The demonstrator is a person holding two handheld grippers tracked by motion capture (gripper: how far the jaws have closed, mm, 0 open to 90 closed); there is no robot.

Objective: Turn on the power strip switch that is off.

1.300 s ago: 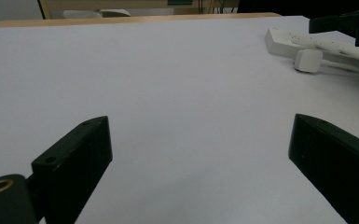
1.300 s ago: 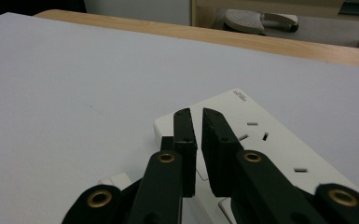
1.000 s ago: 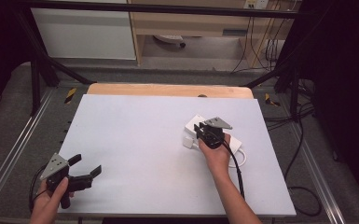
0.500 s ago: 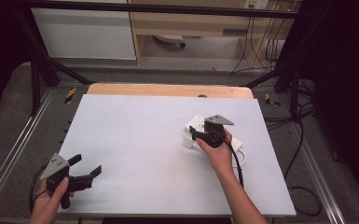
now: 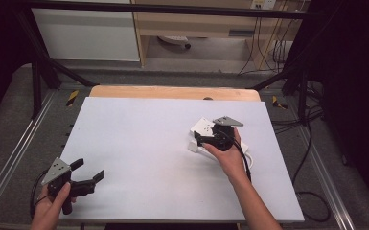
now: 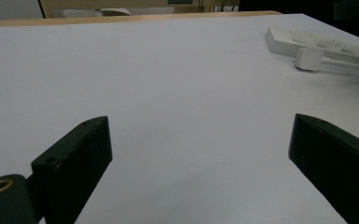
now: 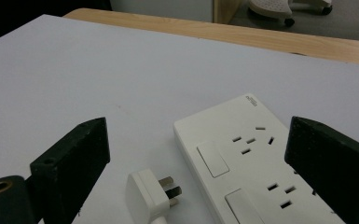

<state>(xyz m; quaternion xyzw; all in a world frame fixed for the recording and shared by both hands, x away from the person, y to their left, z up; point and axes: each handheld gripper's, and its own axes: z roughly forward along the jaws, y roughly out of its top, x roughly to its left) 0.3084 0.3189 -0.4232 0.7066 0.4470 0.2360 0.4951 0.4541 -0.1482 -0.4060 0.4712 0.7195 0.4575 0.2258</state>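
1. Jaws on my right gripper [image 5: 206,140] have just been opening and now stand wide apart; in the right gripper view nothing is between them, and the white three-pin plug [image 7: 151,192] lies loose on the table below.
2. My left gripper [image 5: 88,173] sits near the front left corner of the white table top [image 5: 139,143], its jaws spread wide over bare surface.
3. From the high view, the white rectangular plastic power strip [image 5: 202,127] lies right of the table's centre, mostly under my right hand [image 5: 227,154], so I cannot read its layout from there.
4. The right gripper view fills that in: socket holes and two rocker switches on the strip's top face, with the plug lying just beside its near-left edge, apparently not touching it.
5. The plug's metal pins point towards the strip's side, and its white cable [image 7: 156,219] leaves at the bottom edge of that view.
6. The left gripper view shows the strip [image 6: 317,44] from its side, well away at upper right, with the plug [image 6: 310,59] in front of it.
7. The strip's long axis runs diagonally, from near my right hand away towards the table's far edge.
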